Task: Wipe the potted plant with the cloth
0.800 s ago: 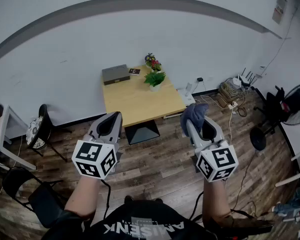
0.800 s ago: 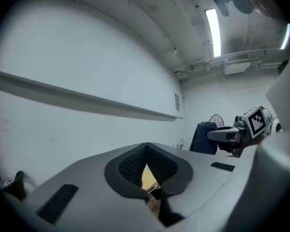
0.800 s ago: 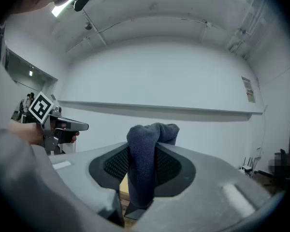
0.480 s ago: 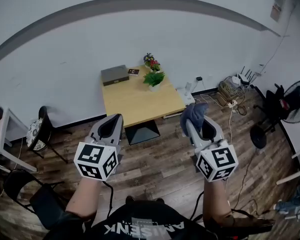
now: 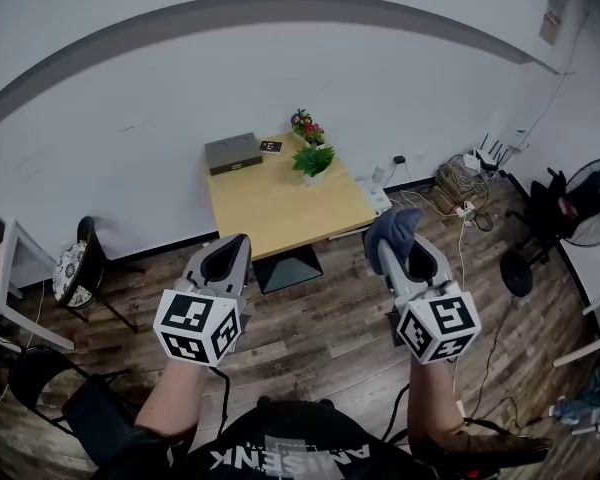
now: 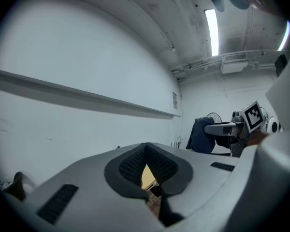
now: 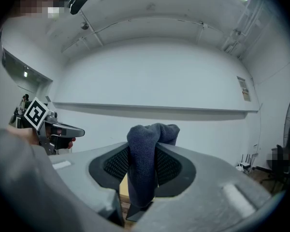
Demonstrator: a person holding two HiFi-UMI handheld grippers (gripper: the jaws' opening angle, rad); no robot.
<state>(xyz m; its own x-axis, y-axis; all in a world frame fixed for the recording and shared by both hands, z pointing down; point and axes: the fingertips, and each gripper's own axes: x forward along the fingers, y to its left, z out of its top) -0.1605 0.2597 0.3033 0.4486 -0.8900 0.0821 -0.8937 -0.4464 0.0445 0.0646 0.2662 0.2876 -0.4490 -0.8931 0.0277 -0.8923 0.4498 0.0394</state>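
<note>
Wooden table (image 5: 280, 208) at twelve o'clock, well ahead, bears the potted plant (image 5: 313, 161) near its far edge. Right gripper (image 5: 400, 253) pinches the blue cloth (image 5: 392, 228); left gripper (image 5: 223, 253) is pressed together, empty. Likely risk: a firm wipe topples the plant, since nothing steadies it.

Two hand-held grippers (image 5: 229, 246) (image 5: 388, 251), one cloth (image 5: 393, 228), one table (image 5: 280, 206) — two potted plants (image 5: 313, 160) (image 5: 306, 127).

Wooden table (image 5: 280, 208), grey box (image 5: 232, 153) on it, standing fan (image 5: 592, 206), plank floor (image 5: 320, 330)
</note>
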